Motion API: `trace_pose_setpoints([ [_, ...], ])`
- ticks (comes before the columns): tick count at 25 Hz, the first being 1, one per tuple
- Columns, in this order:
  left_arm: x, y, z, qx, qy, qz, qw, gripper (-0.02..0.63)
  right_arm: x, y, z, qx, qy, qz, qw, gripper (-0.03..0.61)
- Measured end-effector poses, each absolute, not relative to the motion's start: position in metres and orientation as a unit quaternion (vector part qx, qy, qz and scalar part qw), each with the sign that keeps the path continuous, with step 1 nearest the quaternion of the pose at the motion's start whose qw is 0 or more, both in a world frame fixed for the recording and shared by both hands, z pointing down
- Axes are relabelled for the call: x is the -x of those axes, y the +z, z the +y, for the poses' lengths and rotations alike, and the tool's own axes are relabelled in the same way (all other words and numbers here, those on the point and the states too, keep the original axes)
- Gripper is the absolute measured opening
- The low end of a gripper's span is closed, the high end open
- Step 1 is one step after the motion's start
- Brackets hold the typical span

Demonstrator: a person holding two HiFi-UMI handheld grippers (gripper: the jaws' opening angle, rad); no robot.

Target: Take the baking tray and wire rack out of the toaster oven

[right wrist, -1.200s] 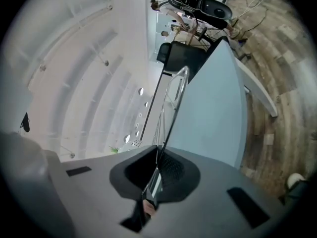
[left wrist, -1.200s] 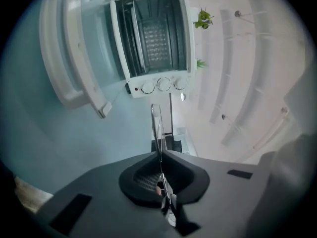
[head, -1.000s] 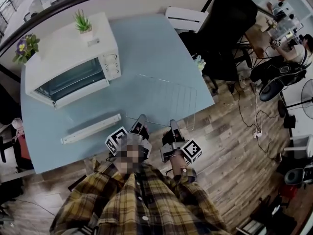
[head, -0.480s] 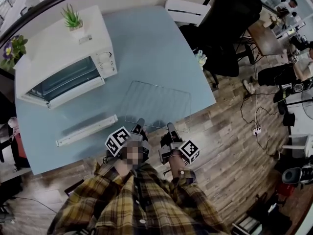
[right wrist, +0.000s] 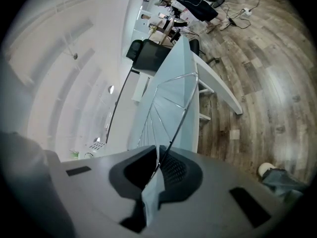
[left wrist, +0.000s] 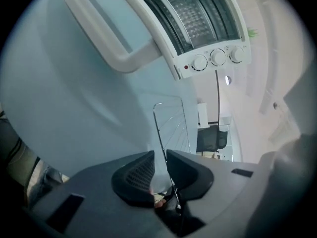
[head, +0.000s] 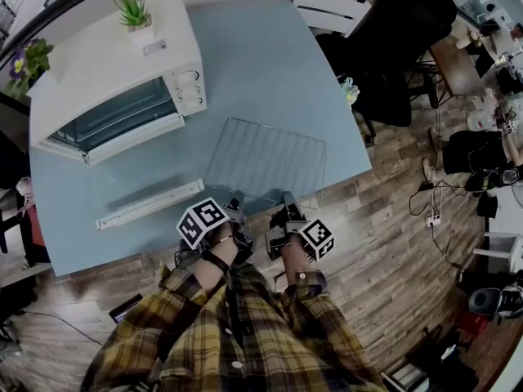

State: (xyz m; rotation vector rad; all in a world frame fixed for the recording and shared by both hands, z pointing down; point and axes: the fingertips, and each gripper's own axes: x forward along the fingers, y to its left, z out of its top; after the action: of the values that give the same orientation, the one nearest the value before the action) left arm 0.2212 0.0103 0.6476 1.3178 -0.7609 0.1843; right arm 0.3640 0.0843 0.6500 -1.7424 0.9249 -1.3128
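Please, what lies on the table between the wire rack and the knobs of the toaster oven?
Nothing. The head view shows only bare blue table between the wire rack and the knobs of the toaster oven.

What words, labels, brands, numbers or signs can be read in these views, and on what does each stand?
No text is readable.
Small pale sticker on top of the white toaster oven: print too small to read.
Markings round the three white oven knobs: too blurred to read.
Black-and-white square markers on the left cube and the right cube: patterns, not words.
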Motion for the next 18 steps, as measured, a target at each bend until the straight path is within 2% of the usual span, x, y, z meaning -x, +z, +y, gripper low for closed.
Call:
trace_pose_setpoints([
  [2,-0.221,0.647,0.011,-0.591,0.073,-0.34,0.728,0.06,-0.364,0.65,0.083,0.691,-0.515,0.363,0.354,0.011],
  [4,-0.223,0.646,0.01,-0.589,0.069,-0.336,0.732,0.014,-0.363,0.648,0.082,0.699,-0.521,0.37,0.322,0.022],
  [7,-0.227,0.641,0.008,-0.593,0.062,-0.334,0.729,0.011,-0.359,0.642,0.08,0.695,-0.534,0.386,0.288,0.103],
  [13,-0.228,0.642,0.013,-0.594,0.064,-0.343,0.725,0.006,-0.343,0.64,0.089,0.664,-0.581,0.39,0.263,0.276],
  [16,-0.225,0.649,0.017,-0.591,0.078,-0.348,0.724,0.012,-0.332,0.652,0.1,0.652,-0.603,0.381,0.259,0.282],
  [18,-0.223,0.651,0.019,-0.593,0.084,-0.347,0.722,0.067,-0.327,0.663,0.107,0.644,-0.613,0.373,0.265,0.281],
])
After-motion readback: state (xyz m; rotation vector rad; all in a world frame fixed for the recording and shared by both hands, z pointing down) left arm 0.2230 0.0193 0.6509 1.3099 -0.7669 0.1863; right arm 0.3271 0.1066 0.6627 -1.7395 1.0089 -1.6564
